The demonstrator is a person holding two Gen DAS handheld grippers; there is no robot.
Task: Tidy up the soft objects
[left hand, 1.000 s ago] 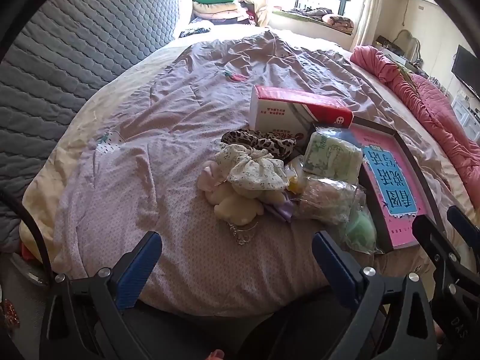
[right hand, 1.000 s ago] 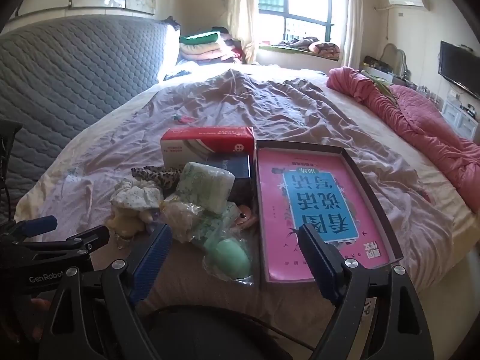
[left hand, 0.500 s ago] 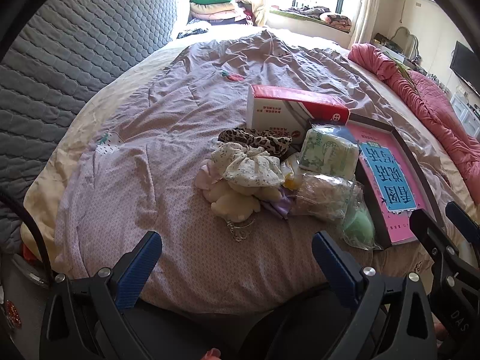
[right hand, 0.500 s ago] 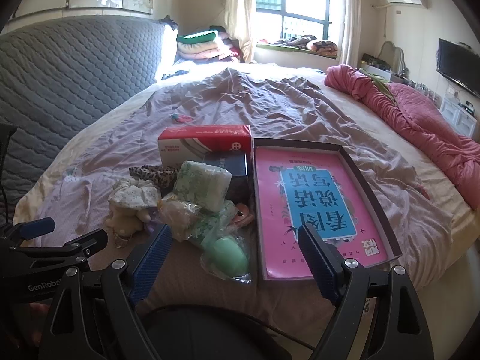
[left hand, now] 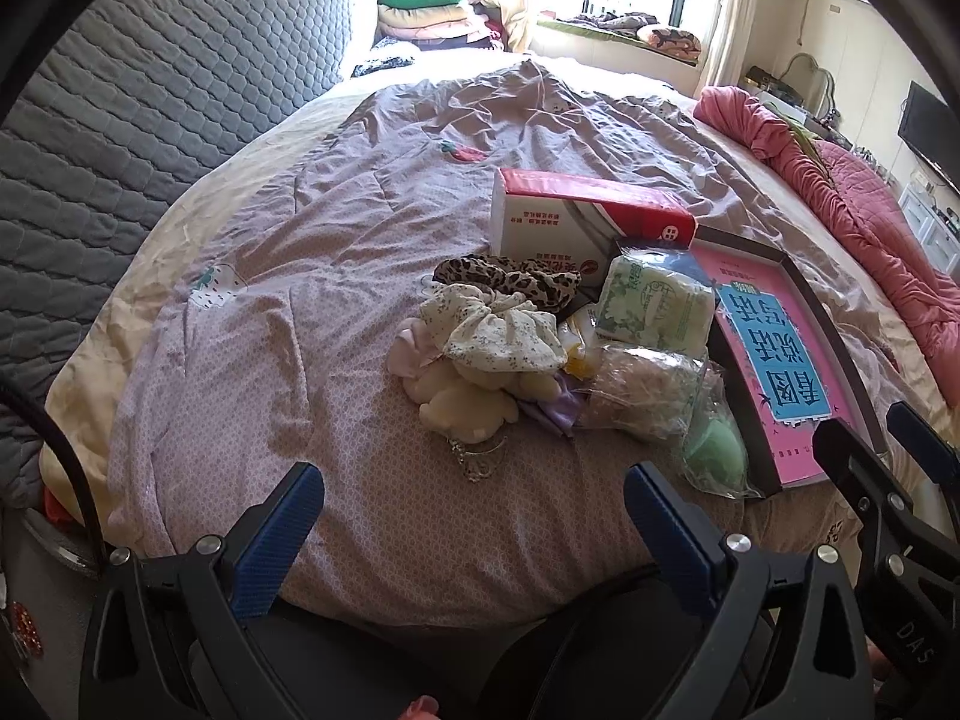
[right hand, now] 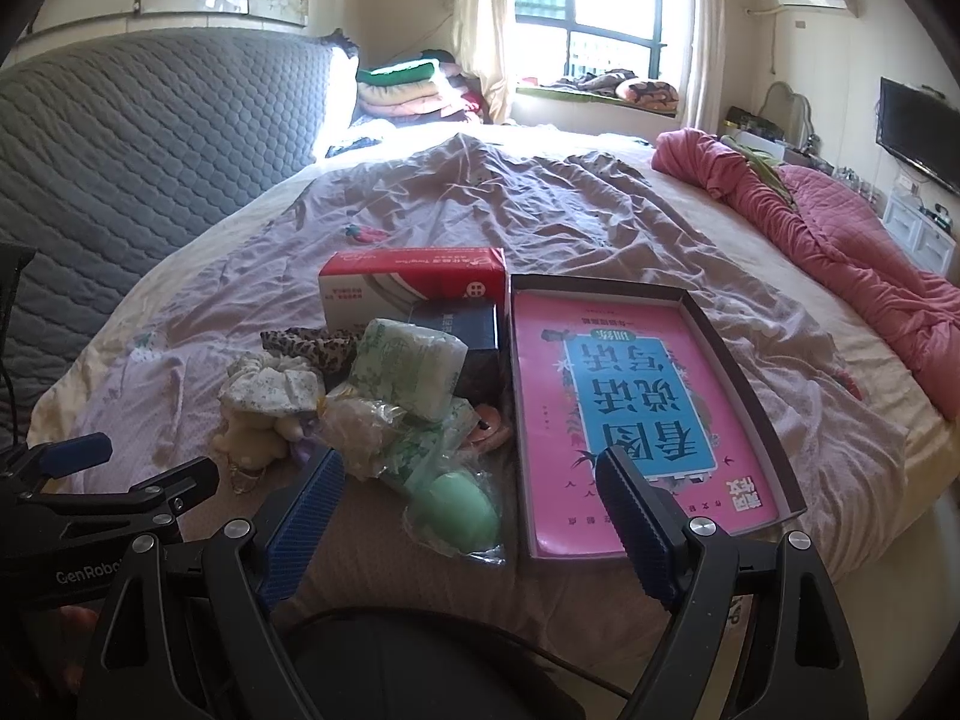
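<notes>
A heap of soft things lies on the lilac bedspread (left hand: 288, 360): a floral scrunchie (left hand: 492, 330), a leopard scrunchie (left hand: 510, 279), a cream plush toy (left hand: 462, 399), a green tissue pack (left hand: 654, 306), a clear bag of pale stuffing (left hand: 642, 390) and a bagged green sponge (left hand: 714, 450). Behind them stands a red and white tissue box (left hand: 576, 222). To the right lies a dark open box (right hand: 744, 360) with a pink book (right hand: 630, 408) in it. My left gripper (left hand: 474, 516) is open below the heap, holding nothing. My right gripper (right hand: 468, 498) is open over the green sponge (right hand: 462, 510) and the box's near edge.
A grey quilted headboard (left hand: 120, 120) runs along the left. A pink quilt (right hand: 840, 240) is bunched at the right side of the bed. Folded blankets (right hand: 408, 90) are stacked by the window. A small metal chain (left hand: 474, 456) lies just below the plush toy.
Both views have tilted up and shifted slightly; the heap sits a little lower in frame. Nothing was taken hold of, and both grippers stay open.
</notes>
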